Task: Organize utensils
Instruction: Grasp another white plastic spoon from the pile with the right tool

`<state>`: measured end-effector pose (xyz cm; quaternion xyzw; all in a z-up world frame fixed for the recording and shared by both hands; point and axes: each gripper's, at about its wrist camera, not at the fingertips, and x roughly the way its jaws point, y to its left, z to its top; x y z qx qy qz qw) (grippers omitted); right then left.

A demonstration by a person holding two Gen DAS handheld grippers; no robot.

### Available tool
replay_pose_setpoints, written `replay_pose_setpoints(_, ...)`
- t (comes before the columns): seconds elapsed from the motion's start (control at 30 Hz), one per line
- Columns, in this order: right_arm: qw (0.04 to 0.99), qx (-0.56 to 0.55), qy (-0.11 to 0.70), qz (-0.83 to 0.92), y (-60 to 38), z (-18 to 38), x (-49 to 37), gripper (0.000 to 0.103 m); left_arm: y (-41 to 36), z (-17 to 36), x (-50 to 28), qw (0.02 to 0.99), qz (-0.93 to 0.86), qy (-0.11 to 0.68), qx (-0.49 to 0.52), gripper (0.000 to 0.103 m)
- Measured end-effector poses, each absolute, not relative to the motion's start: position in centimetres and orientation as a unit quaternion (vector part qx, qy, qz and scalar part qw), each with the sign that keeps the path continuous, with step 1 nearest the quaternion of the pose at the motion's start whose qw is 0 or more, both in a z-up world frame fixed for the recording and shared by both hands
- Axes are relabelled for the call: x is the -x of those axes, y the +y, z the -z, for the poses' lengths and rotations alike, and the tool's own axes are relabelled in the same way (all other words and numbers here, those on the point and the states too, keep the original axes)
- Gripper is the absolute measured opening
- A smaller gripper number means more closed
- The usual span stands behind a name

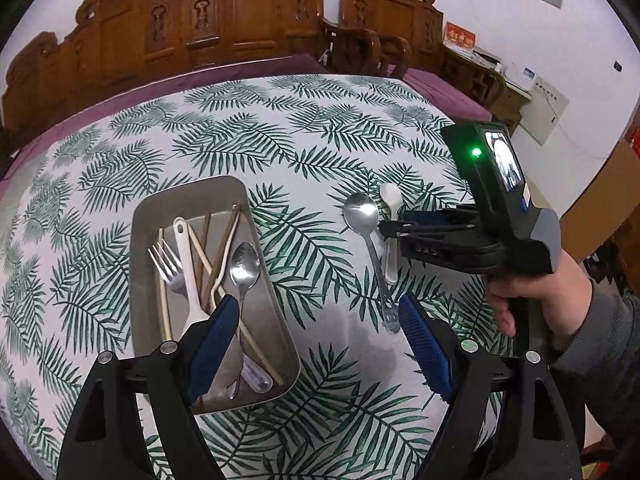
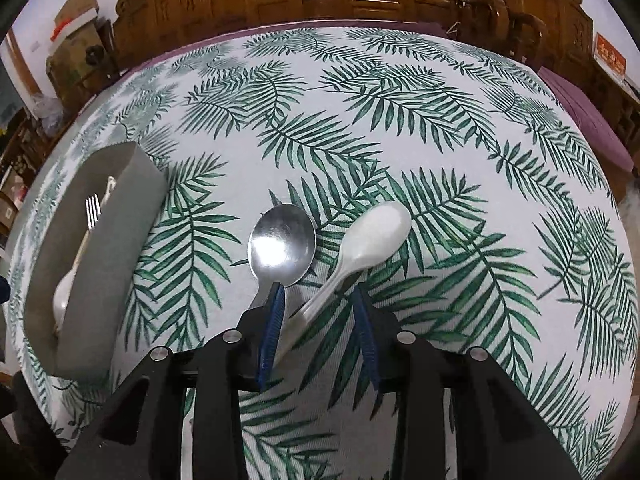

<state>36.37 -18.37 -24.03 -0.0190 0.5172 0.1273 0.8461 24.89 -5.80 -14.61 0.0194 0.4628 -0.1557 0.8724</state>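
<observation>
A grey metal tray holds a fork, a white spoon, a metal spoon and several chopsticks. My left gripper is open and empty, low over the table beside the tray's near end. A large metal spoon and a white ceramic spoon lie on the tablecloth to the right. My right gripper is open, its fingers either side of the white spoon's handle, with the metal spoon just left of the left finger. The tray is at the left there.
The table wears a white cloth with green palm leaves. Carved wooden chairs and a purple cushion stand behind it. The right hand and its gripper body hover at the right of the left wrist view.
</observation>
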Motion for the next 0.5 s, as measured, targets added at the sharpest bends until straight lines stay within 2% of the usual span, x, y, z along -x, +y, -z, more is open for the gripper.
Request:
replay_pose_setpoints(0.03,0.846,0.023,0.518,-0.126,-18.3,24.2,-36.4,0.037,-5.9,14.7,-25.0,0.872,0.155,0.464,-0.019,0.078)
replay_pose_setpoints(0.2,0.846,0.034,0.518,-0.121,-18.9,24.5,-36.2,0.021,-6.6,15.2,-25.4,0.87,0.156,0.467,-0.023,0.078)
replay_pose_setpoints(0.4,0.845,0.034,0.521,-0.117,-20.8,24.5,-35.5,0.01,-7.7,15.7,-25.8,0.867,0.161,0.471,-0.028,0.078)
replay_pose_setpoints(0.5,0.844,0.029,0.522,-0.118,-22.0,24.5,-34.7,0.009,-8.5,16.0,-26.1,0.865,0.165,0.473,-0.034,0.078)
